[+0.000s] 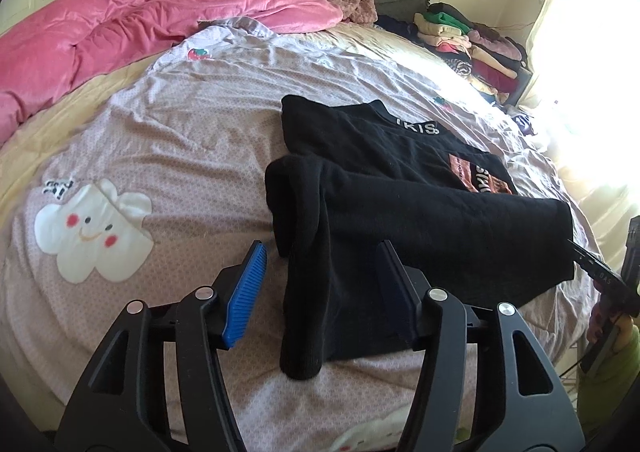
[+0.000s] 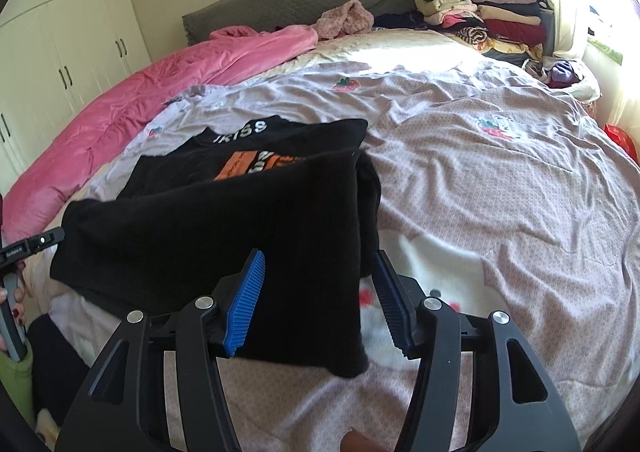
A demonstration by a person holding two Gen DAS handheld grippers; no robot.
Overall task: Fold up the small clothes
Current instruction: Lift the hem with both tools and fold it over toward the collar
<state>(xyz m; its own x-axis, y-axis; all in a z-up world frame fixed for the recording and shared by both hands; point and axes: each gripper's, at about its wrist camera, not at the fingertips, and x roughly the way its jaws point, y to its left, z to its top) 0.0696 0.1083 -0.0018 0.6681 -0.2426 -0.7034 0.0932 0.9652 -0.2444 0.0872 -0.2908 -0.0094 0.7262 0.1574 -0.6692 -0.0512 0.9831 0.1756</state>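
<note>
A black sweatshirt [image 1: 400,191] with white collar lettering and an orange chest print lies on the bed, its lower part folded up over the chest and its sleeves folded in. It also shows in the right wrist view [image 2: 224,219]. My left gripper [image 1: 324,284] is open, its blue pads either side of a folded sleeve at the near edge. My right gripper [image 2: 320,296] is open, its pads either side of the other sleeve end, low over the cloth. Neither gripper is closed on the cloth.
The bed sheet [image 1: 180,131] is lilac with a cloud face. A pink duvet [image 1: 120,31] lies bunched along the far left. Stacks of folded clothes [image 1: 472,43] sit by the headboard near the bright window. White wardrobes [image 2: 60,51] stand beyond the bed.
</note>
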